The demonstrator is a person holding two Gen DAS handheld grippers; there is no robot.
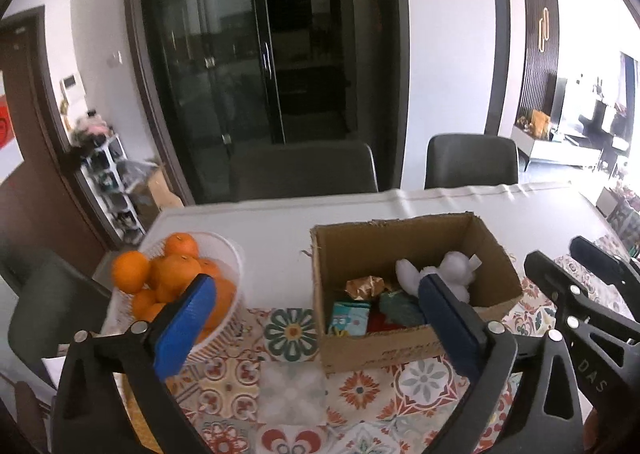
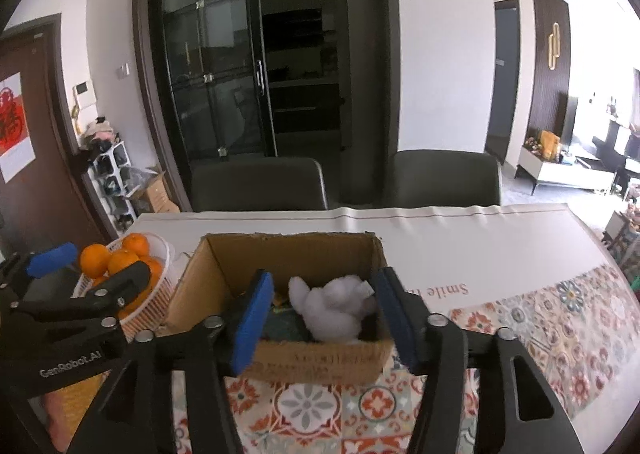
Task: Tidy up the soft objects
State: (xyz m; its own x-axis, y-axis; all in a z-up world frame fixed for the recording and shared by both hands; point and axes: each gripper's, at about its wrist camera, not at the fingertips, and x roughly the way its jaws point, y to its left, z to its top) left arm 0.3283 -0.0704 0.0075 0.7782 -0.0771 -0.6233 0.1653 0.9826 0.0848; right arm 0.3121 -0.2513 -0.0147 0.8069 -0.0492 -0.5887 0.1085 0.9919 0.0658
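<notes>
An open cardboard box [image 1: 496,254] [image 2: 208,278] stands on the patterned tablecloth. Inside lie a white plush toy [image 1: 452,274] [image 2: 332,306], a gold crumpled item [image 1: 366,286], a teal carton [image 1: 350,318] and a dark green soft item [image 1: 400,308]. My left gripper [image 1: 316,294] is open and empty, held above the cloth in front of the box's left part. My right gripper [image 2: 320,302] is open and empty, its blue pads [image 2: 252,322] either side of the box's near wall, with the plush toy seen between them.
A white basket [image 1: 228,254] [image 2: 164,254] of oranges stands left of the box. Two dark chairs [image 1: 304,170] [image 1: 472,160] stand at the table's far edge. The right gripper shows at the right of the left wrist view [image 1: 576,286].
</notes>
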